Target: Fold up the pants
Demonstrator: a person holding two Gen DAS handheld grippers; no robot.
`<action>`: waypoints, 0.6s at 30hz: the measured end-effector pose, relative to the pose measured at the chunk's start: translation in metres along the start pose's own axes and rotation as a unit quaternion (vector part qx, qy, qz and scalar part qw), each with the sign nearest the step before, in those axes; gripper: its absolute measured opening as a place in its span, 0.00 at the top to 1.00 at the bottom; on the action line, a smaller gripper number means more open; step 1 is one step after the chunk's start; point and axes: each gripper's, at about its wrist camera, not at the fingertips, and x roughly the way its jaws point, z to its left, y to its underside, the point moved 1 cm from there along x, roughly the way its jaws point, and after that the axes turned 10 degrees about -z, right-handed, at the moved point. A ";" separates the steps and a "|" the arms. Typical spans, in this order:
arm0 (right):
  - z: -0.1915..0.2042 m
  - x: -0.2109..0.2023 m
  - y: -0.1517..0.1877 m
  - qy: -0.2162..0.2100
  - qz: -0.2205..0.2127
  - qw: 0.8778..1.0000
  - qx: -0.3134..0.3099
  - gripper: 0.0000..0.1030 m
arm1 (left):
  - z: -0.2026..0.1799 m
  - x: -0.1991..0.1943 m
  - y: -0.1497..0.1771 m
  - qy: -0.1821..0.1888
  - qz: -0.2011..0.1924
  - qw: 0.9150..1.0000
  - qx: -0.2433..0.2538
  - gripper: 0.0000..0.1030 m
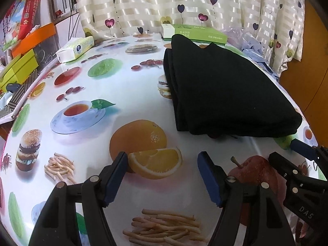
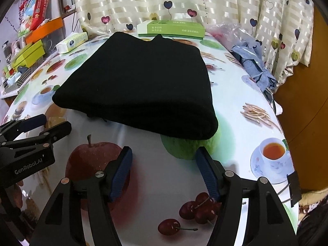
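The black pants [image 1: 223, 90] lie folded in a thick rectangular stack on the fruit-print tablecloth [image 1: 98, 82], at the right in the left wrist view and at the centre in the right wrist view [image 2: 141, 82]. My left gripper [image 1: 163, 164] is open and empty, hovering over the table in front and to the left of the stack. My right gripper [image 2: 163, 157] is open and empty, just in front of the stack's near edge. Each gripper shows in the other's view: the right one [image 1: 295, 153] and the left one [image 2: 51, 123].
A green box [image 2: 171, 29] stands behind the pants by the curtain. A tissue pack [image 2: 71, 42] lies at the back left. Crumpled blue-grey cloth [image 2: 252, 61] and a plastic bag sit at the back right. Boxes crowd a shelf [image 1: 20, 61] on the left.
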 end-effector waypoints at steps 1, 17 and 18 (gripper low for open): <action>0.000 0.000 -0.001 0.000 0.000 1.000 0.001 0.35 | 0.001 0.000 0.000 0.001 0.000 1.000 -0.001 0.29; -0.001 0.002 -0.002 0.001 0.002 1.000 0.003 0.31 | 0.001 0.001 -0.001 0.002 0.001 1.000 -0.003 0.28; -0.001 0.002 -0.002 0.001 0.002 1.000 0.003 0.31 | 0.001 0.001 -0.002 0.001 0.001 1.000 -0.003 0.28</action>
